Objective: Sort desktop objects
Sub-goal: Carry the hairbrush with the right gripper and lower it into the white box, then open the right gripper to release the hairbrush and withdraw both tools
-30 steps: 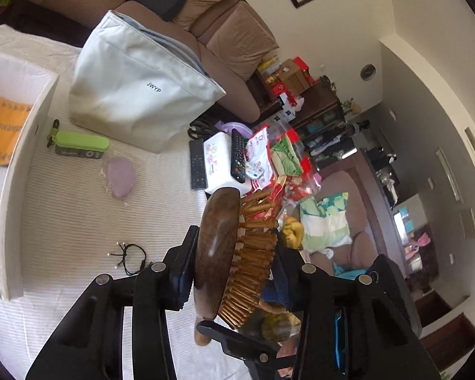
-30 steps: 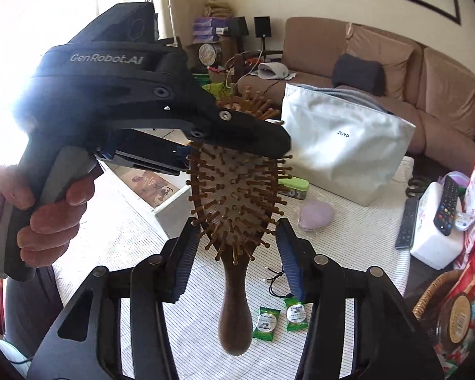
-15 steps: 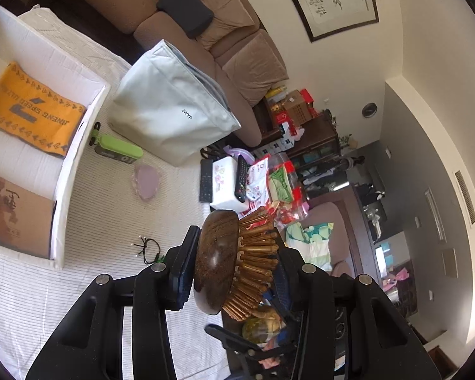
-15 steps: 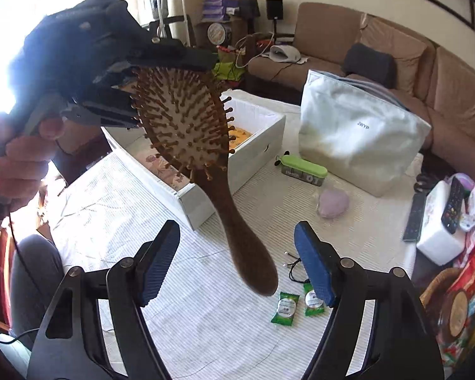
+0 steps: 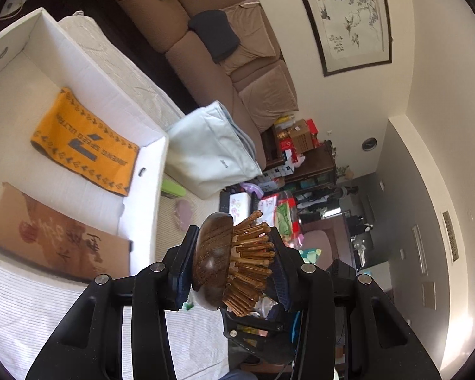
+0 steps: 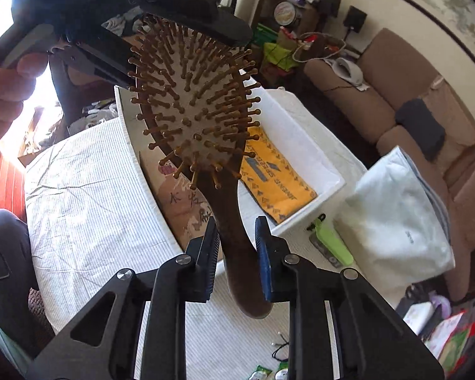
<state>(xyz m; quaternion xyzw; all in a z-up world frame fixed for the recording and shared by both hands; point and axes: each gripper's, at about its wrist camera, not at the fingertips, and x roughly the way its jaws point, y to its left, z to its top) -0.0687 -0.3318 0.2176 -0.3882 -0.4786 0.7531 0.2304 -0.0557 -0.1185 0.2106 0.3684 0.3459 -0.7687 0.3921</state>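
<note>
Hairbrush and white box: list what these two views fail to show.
- Hairbrush handle: left wrist view, hidden behind the brush head and left gripper.
- White box interior: right wrist view, partly hidden by the brush.
- Right gripper contact with the handle: right pad seems apart; unclear.
- Brown packet's writing: left wrist view, too small.

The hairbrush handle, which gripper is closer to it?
Right. The right gripper straddles the hairbrush handle, jaws just closing; the left gripper clamps the brush head instead.
</note>
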